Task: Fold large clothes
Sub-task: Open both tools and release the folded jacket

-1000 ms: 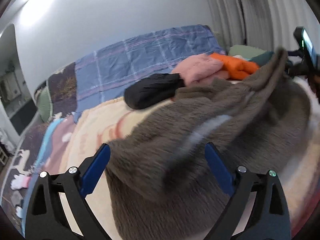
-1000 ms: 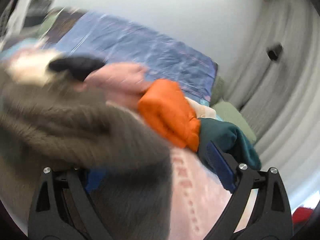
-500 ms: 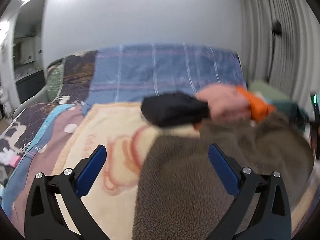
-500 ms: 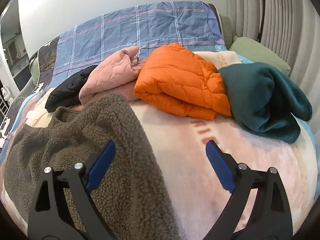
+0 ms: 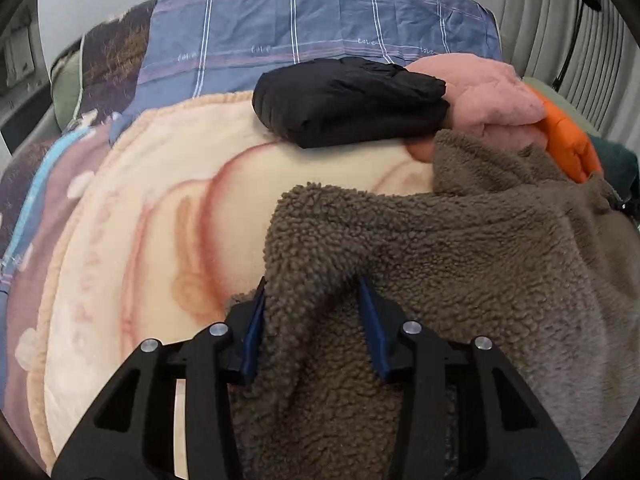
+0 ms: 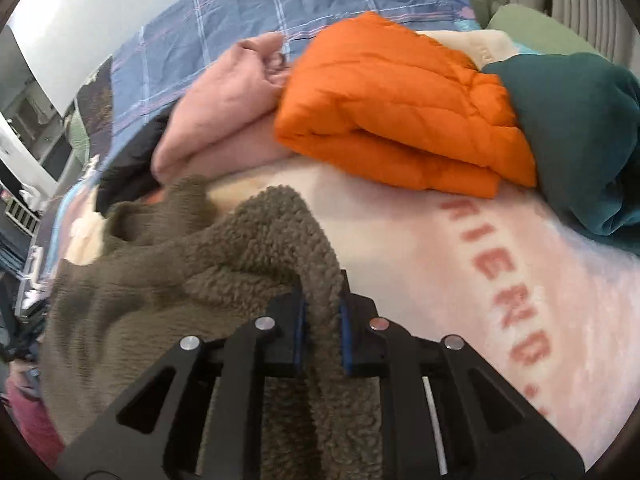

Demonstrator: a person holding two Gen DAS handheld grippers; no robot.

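on the cream blanket point(image 5: 152, 208), the brown fleece garment point(image 5: 460, 264) is clamped by both just-closed grippers, left gripper point(image 5: 312, 300) and right gripper point(image 6: 322, 300). thick pile could be released if pulled unevenly.

Your left claw point(image 5: 312, 300) tilts downward, its jaws having just been closing, and now pinches a thick fold of the brown fleece garment point(image 5: 460, 264). Your right claw point(image 6: 322, 300), angled down too, has just been closing and clamps narrowly on another fleece edge.

5 garments point(image 6: 192, 264), 2 grippers point(image 5: 312, 300)
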